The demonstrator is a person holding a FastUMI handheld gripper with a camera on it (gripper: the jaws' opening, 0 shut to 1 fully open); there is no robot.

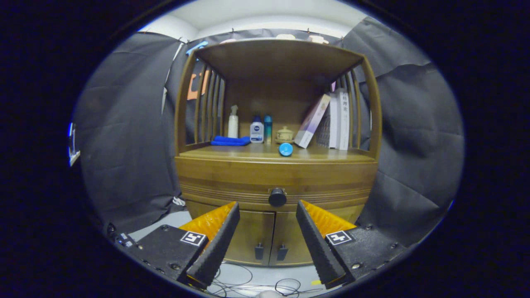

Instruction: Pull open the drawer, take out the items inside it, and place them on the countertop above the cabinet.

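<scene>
1. Landmark: a round dark knob [277, 197] is fixed at the middle of the drawer front [232, 182] of a brown wooden cabinet [364, 124]. All places below are given from this knob.
2. The drawer is seen flush with the cabinet face; it is judged shut, and its contents are hidden.
3. Above and left of the knob, on the wooden countertop [215, 152], a folded blue cloth [230, 141] is laid; a white spray bottle [233, 122] stands just behind it.
4. Above the knob and slightly left, a white bottle with a dark cap [256, 130] and a slim teal bottle [268, 128] stand side by side.
5. Directly above the knob, a small round blue object [285, 149] rests near the countertop's front edge, with a small lidded ceramic pot [285, 134] behind it.
6. Above and right of the knob, several books [331, 120] are propped, one leaning on the others.
7. Below the knob, two cabinet doors with small dark handles [270, 251] are closed.
8. The gripper [268, 207] is held well open, nothing between its fingers; the knob lies just beyond and above the gap, not touched.
9. Step in hand, as judged: the approach to the knob; no pull has begun.
10. Next move, as judged: the fingers are to be raised slightly and advanced until the knob sits between them, closed on it, then drawn straight back.
</scene>
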